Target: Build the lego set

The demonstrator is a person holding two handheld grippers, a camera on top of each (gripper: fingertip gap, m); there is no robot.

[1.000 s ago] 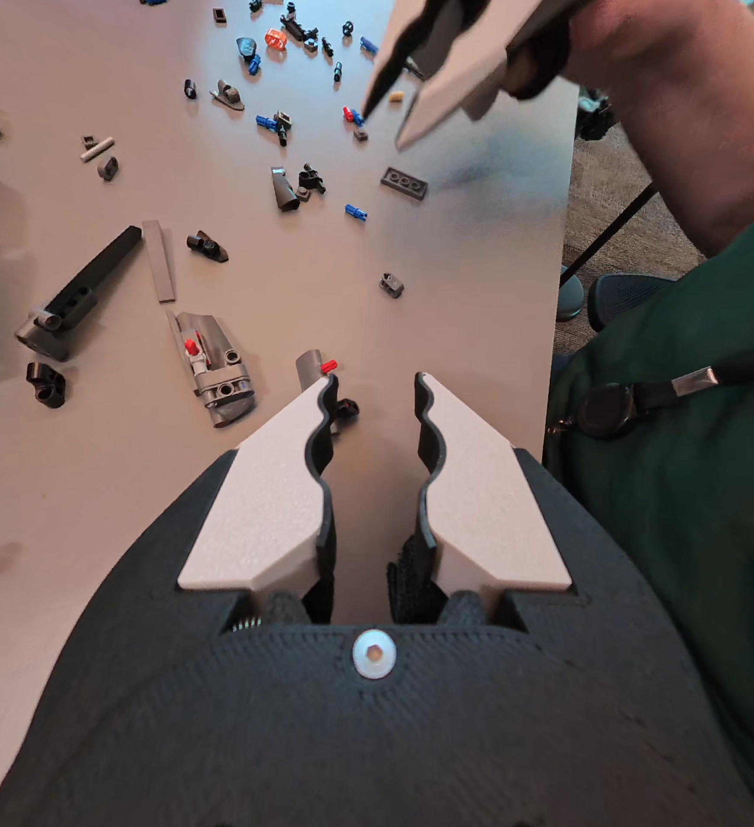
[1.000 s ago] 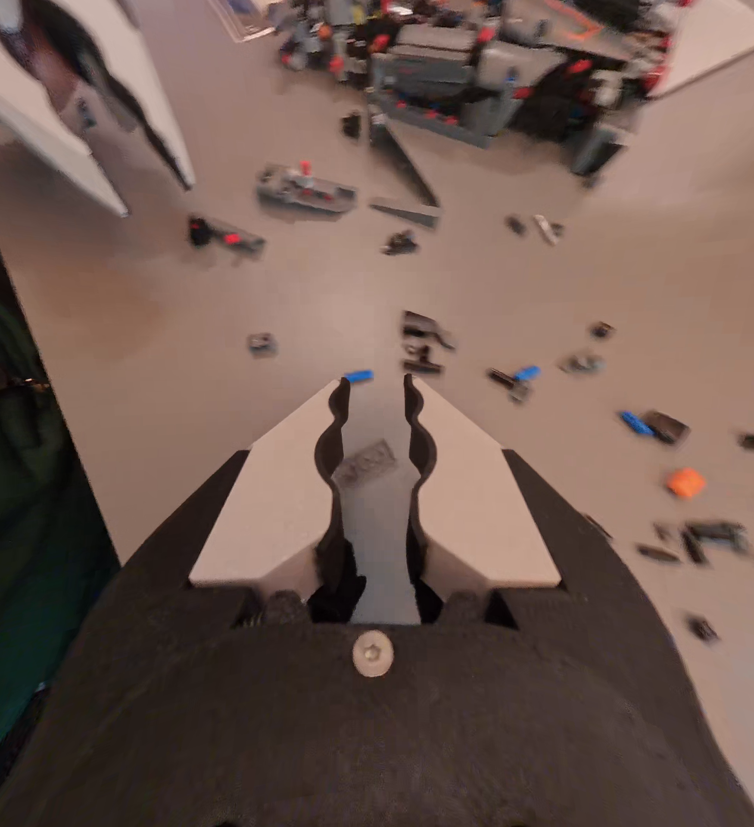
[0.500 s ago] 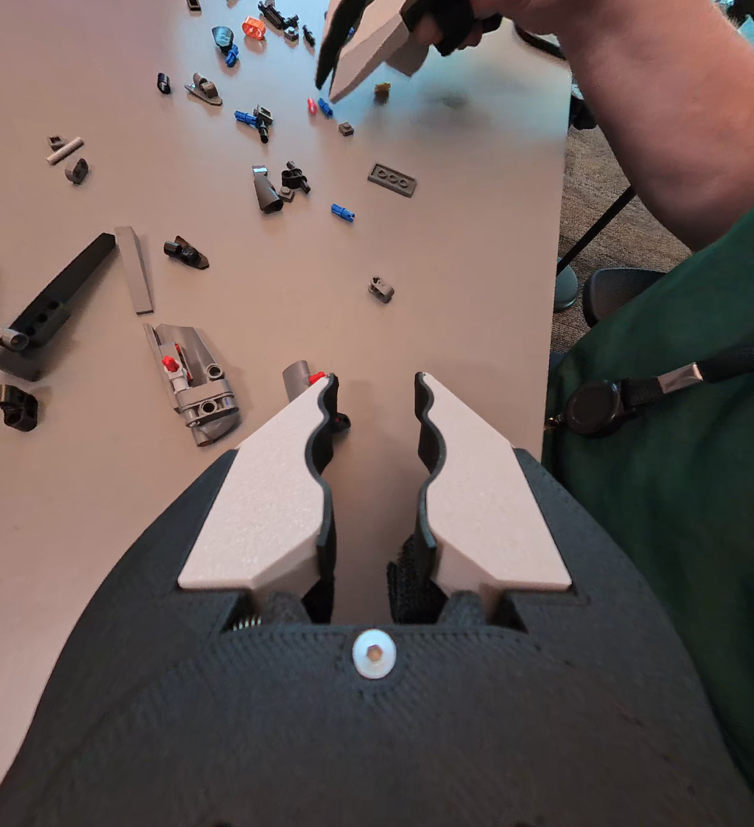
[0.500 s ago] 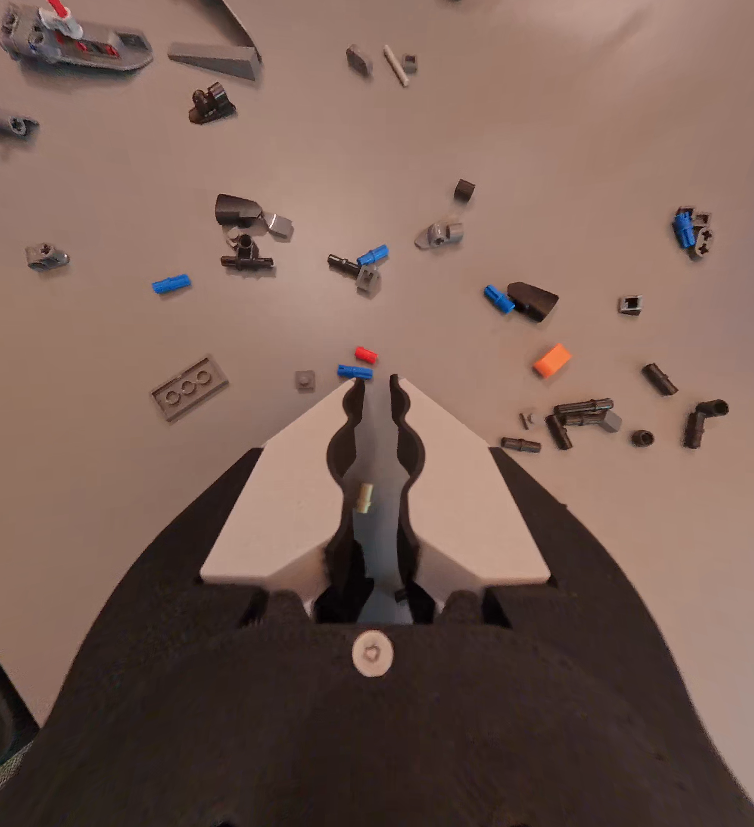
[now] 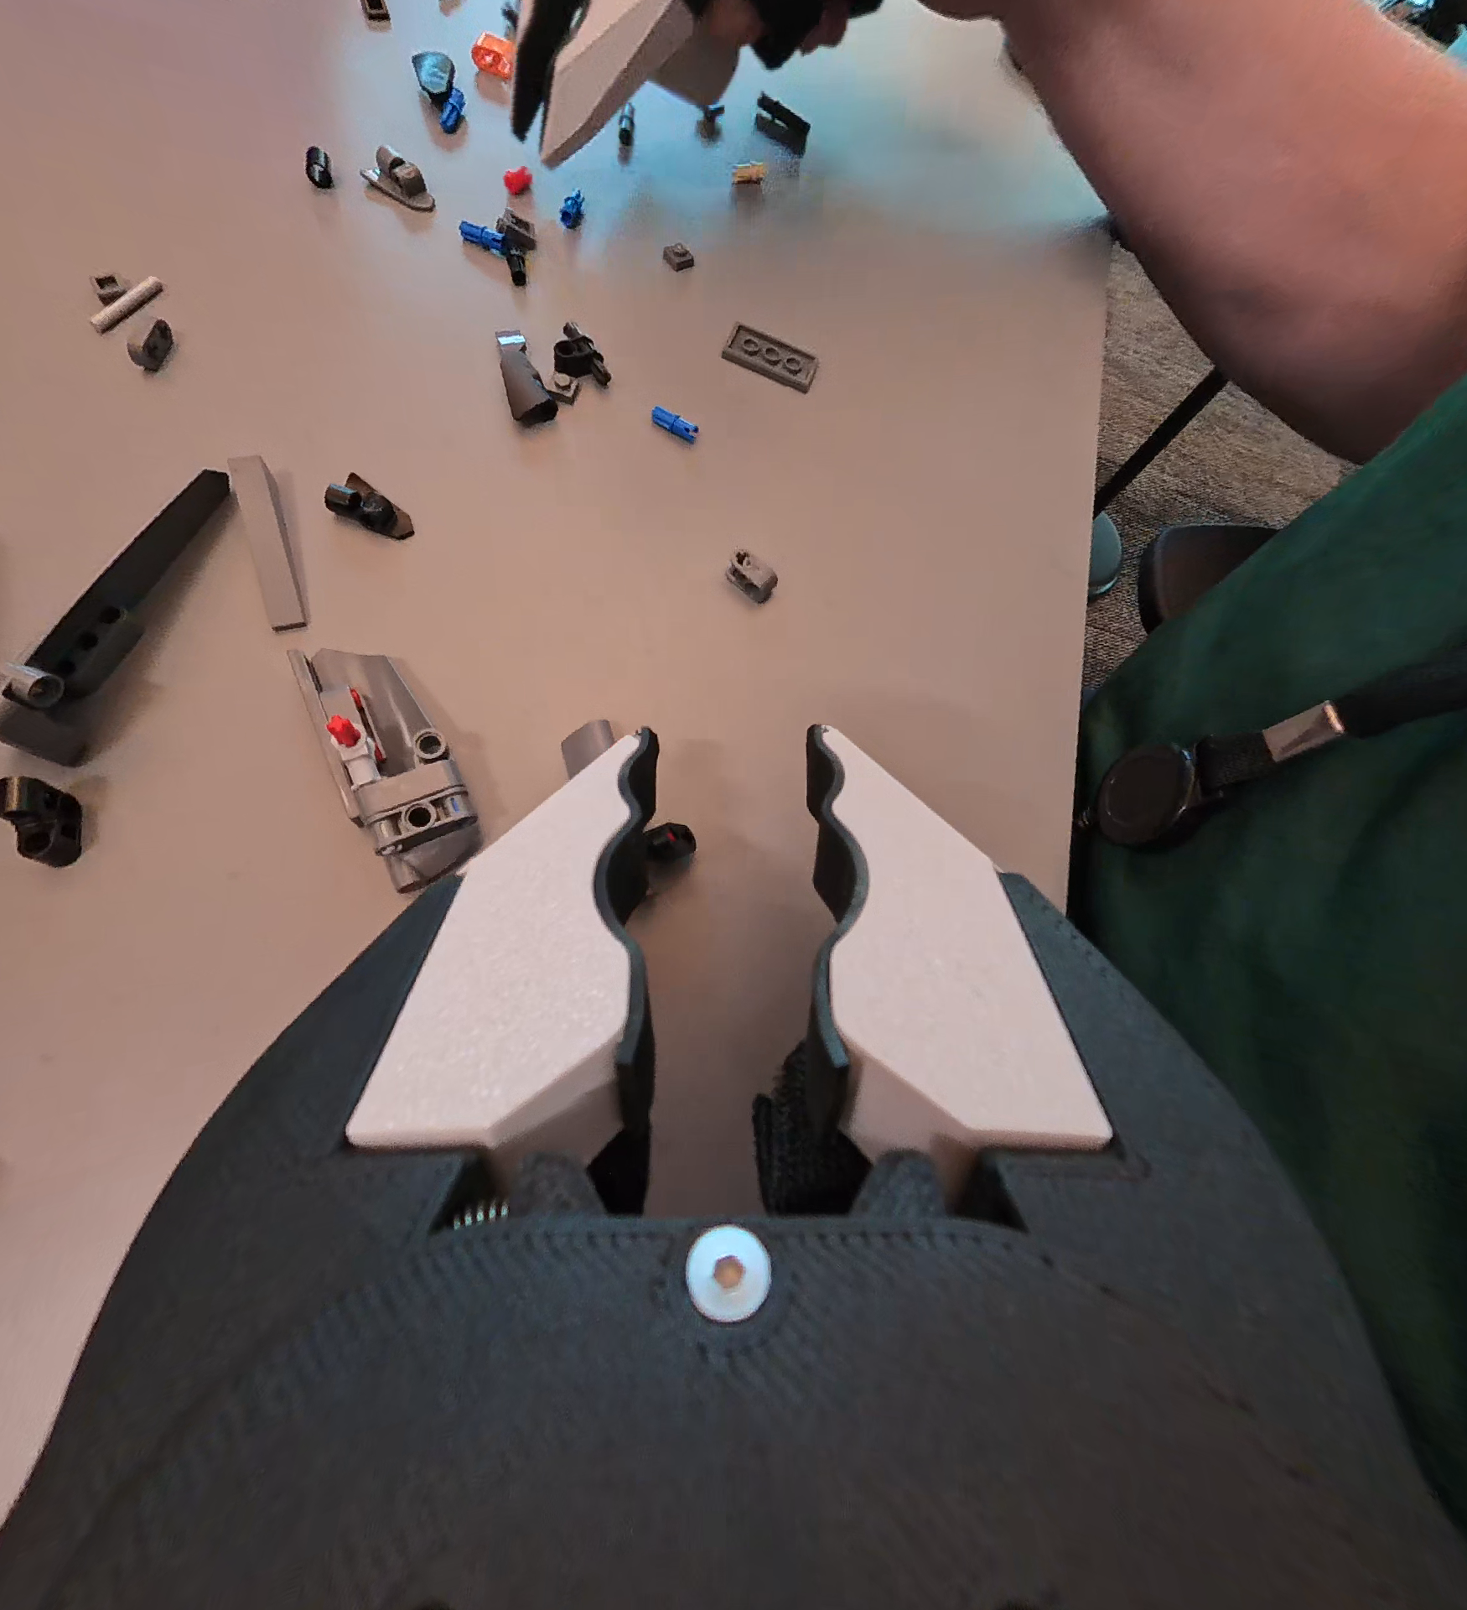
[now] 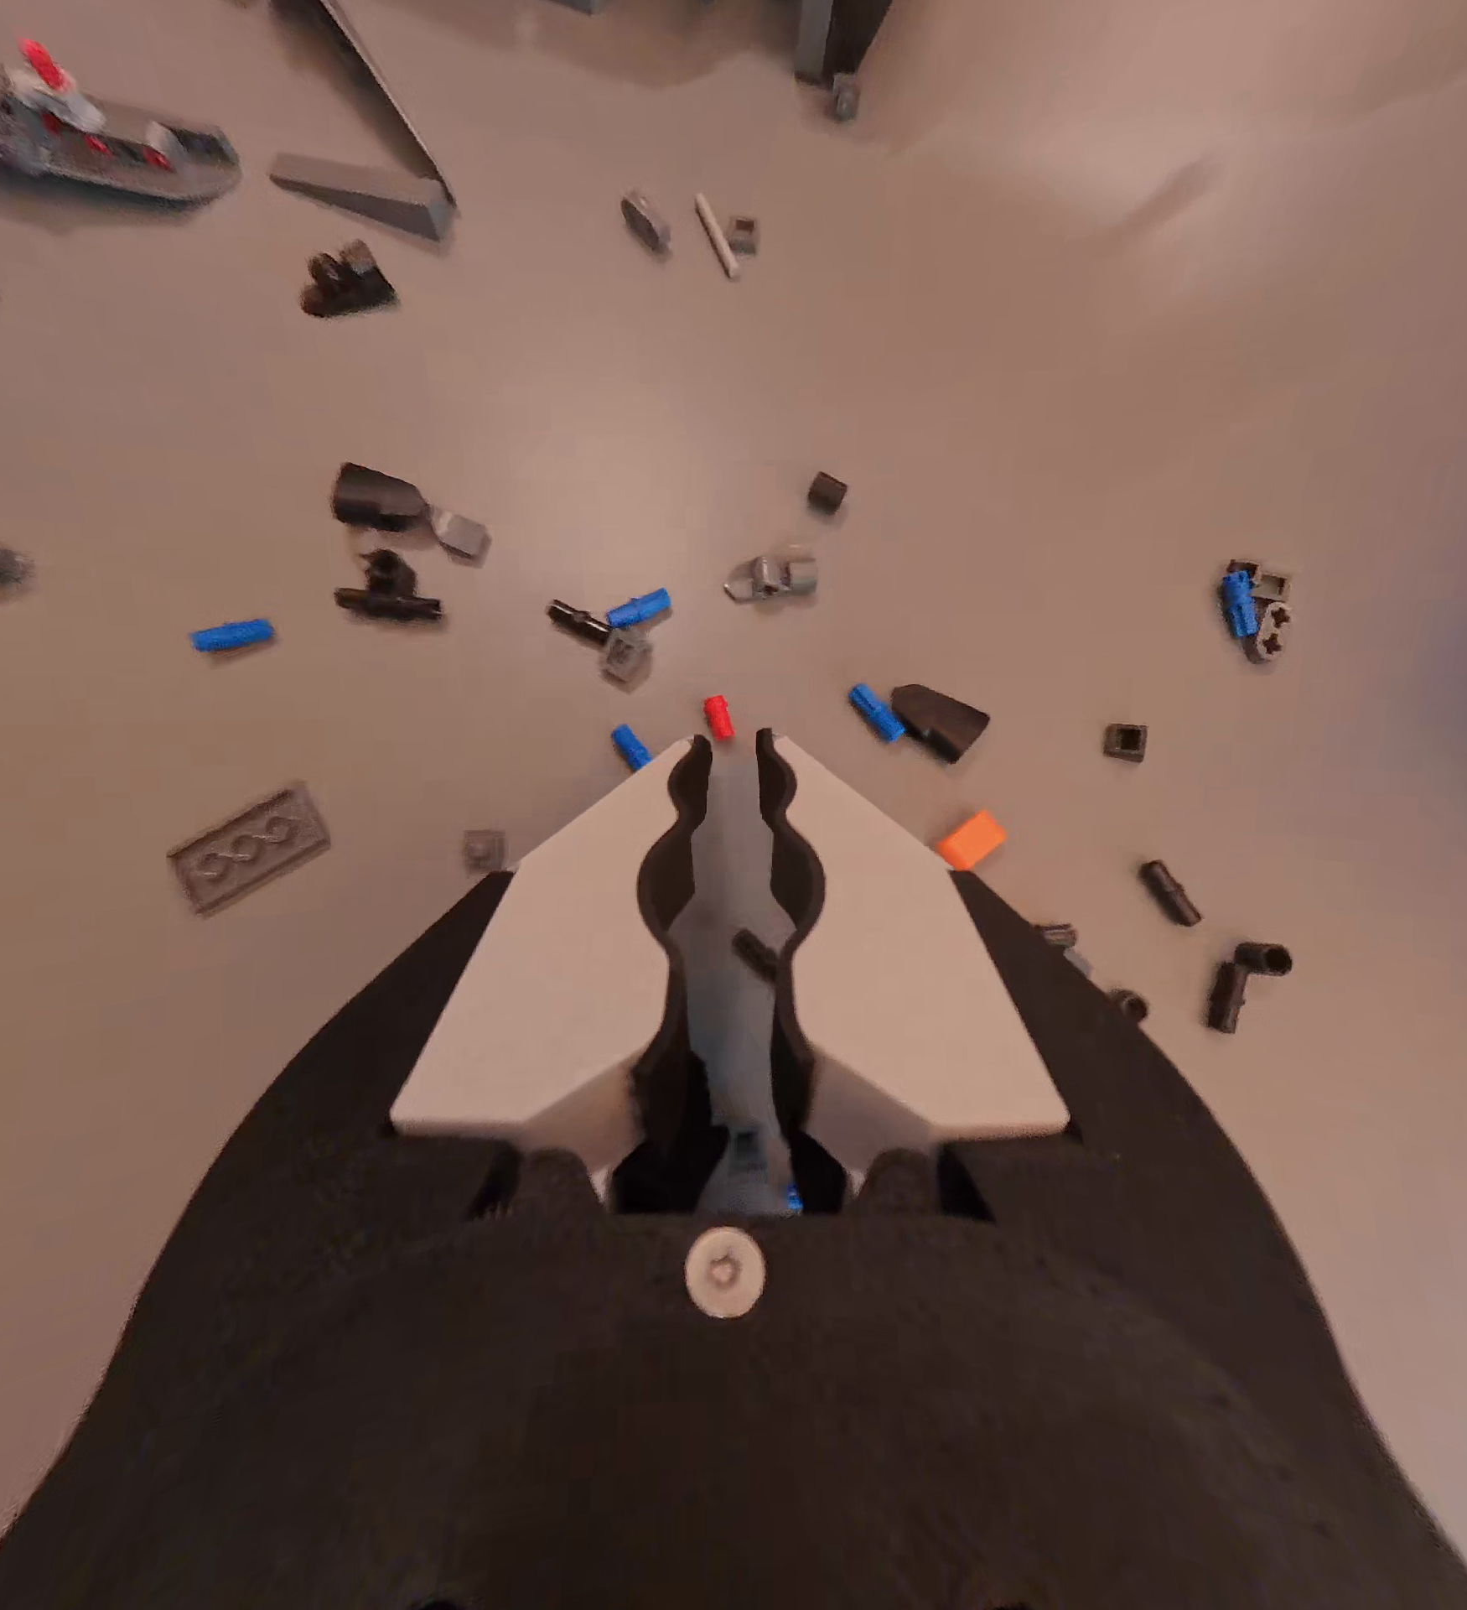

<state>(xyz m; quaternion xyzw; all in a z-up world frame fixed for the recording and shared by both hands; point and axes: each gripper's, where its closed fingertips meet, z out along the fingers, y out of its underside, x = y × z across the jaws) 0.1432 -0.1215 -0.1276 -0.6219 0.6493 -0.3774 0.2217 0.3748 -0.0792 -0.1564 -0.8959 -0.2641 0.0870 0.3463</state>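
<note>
Tabletop (image 6: 1061, 392): red pin (image 6: 718, 717) before right claw (image 6: 726, 740)

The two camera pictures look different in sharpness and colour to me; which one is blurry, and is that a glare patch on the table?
Right wrist view: soft with motion blur, worst at the edges, where the grey flat plate smears; warm, even light. Left wrist view: sharp nearby, the table has a bluish-white glare at the far end, and the right gripper there is blurred. Both views bend straight lines, as wide lenses do.
</note>
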